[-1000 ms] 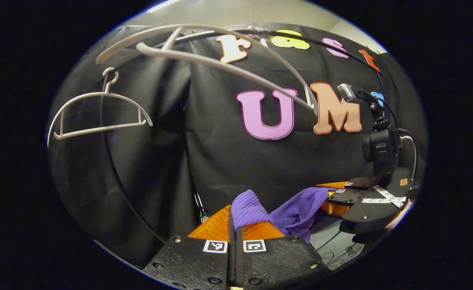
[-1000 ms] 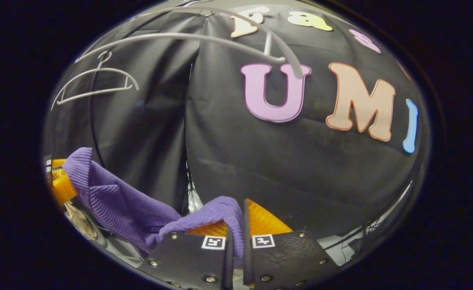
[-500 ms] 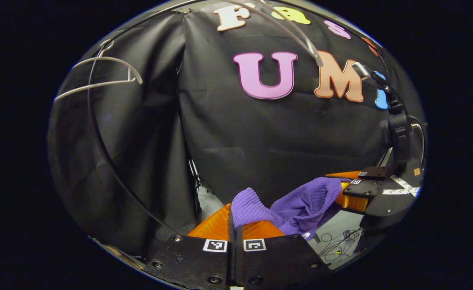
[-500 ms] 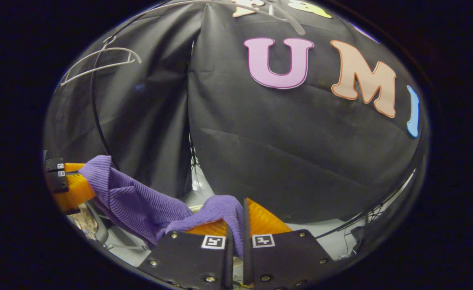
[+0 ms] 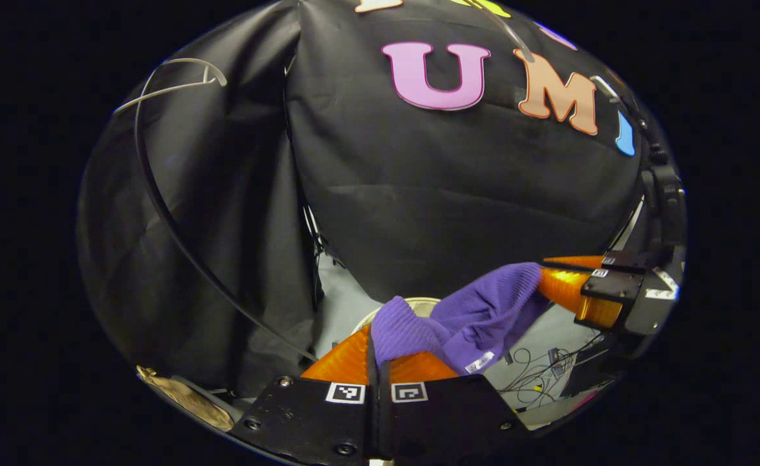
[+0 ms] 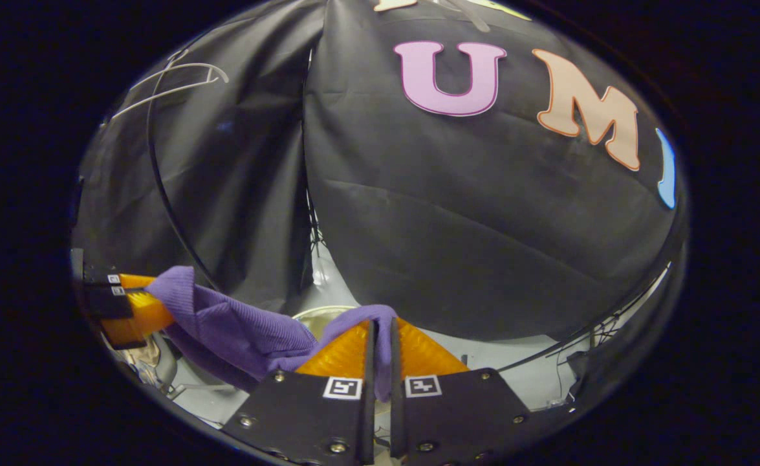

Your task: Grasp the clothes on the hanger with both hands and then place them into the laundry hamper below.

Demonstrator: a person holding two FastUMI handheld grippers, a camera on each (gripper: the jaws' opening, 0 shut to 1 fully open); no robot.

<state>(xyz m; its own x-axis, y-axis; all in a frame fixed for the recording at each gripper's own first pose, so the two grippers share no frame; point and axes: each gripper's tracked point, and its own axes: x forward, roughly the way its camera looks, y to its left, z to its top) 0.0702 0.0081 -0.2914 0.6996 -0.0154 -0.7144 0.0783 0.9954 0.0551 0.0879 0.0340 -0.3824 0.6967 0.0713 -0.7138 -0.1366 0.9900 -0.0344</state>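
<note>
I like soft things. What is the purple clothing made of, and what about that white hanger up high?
The purple garment looks like soft ribbed knit fabric; fine ridges show and it sags. The white hanger looks like smooth plastic, though it is too far away to be sure.

Nothing readable, no txt or nr. Square b/w code markers [image 5: 345, 393] sit on my left gripper [image 5: 378, 343] and my right gripper [image 6: 383, 327], patterns only. Small white tag [image 5: 480, 362] on the purple garment [image 5: 483, 310]: maybe printed, too blurred.
</note>
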